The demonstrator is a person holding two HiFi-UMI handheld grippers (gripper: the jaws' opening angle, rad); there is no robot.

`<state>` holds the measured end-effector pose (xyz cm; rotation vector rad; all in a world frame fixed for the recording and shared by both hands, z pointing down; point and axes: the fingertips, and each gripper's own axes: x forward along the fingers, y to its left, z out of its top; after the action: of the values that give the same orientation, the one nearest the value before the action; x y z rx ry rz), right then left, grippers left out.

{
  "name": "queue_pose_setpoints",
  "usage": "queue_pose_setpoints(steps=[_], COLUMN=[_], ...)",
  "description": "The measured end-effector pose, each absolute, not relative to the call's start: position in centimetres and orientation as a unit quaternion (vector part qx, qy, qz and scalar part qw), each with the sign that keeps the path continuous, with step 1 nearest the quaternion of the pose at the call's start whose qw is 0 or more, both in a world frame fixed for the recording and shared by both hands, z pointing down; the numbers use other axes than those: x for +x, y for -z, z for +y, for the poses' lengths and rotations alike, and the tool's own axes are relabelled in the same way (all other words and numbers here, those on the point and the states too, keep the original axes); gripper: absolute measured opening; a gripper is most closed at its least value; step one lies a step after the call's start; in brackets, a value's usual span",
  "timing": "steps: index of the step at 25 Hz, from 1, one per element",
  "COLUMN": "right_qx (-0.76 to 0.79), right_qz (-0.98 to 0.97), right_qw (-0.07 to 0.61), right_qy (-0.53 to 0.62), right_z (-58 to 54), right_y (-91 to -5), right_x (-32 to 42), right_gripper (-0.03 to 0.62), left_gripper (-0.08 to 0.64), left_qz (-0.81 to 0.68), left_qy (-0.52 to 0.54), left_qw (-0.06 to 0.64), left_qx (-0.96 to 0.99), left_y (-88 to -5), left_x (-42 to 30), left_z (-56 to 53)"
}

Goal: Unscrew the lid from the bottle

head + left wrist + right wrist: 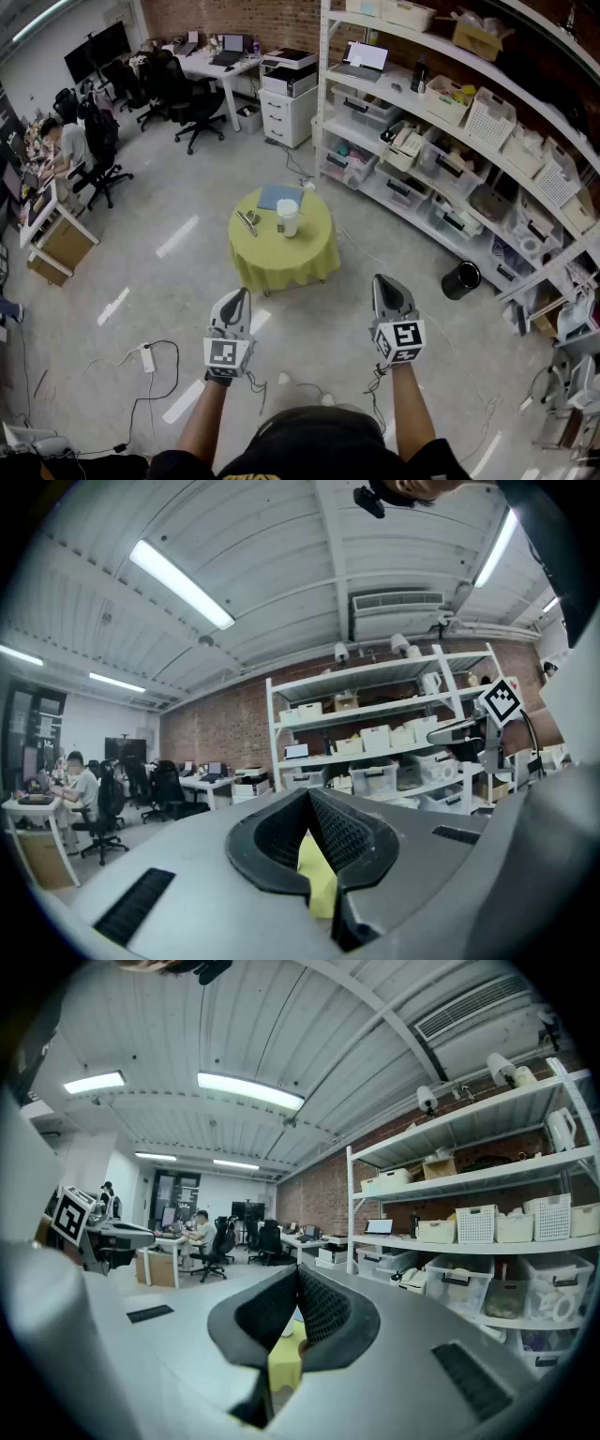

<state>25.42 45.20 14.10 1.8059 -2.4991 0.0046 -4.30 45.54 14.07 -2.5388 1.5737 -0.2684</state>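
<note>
Nearest us, at the bottom of the head view, we hold the left gripper (238, 293) and the right gripper (382, 281) level and side by side, well short of the round table (281, 258) at mid-frame, where the bottle (288, 217) stands upright. In the left gripper view, lower centre, its jaws meet, empty. In the right gripper view, likewise.
</note>
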Motion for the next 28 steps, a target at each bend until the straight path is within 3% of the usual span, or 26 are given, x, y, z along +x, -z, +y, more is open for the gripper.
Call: queue_pose_setpoints(steps=[8, 14, 28], right_qx=[0.563, 0.534, 0.533], right_qz=[-0.826, -0.843, -0.844], right_qw=[0.014, 0.041, -0.002], right_qy=[0.018, 0.047, 0.051], right_z=[53.8, 56.9, 57.5], right_y=[-12.0, -11.1, -9.6], right_x=[28.7, 26.8, 26.2], right_gripper=[0.0, 0.001, 0.0], left_gripper=[0.018, 0.018, 0.018], left_qz=[0.503, 0.525, 0.507], left_qy=[0.079, 0.057, 0.065], left_qw=[0.039, 0.024, 0.083], left_qx=[-0.86, -0.849, -0.856], left_y=[-16.2, -14.4, -12.1], left_x=[4.9, 3.2, 4.7], left_z=[54.5, 58.6, 59.3])
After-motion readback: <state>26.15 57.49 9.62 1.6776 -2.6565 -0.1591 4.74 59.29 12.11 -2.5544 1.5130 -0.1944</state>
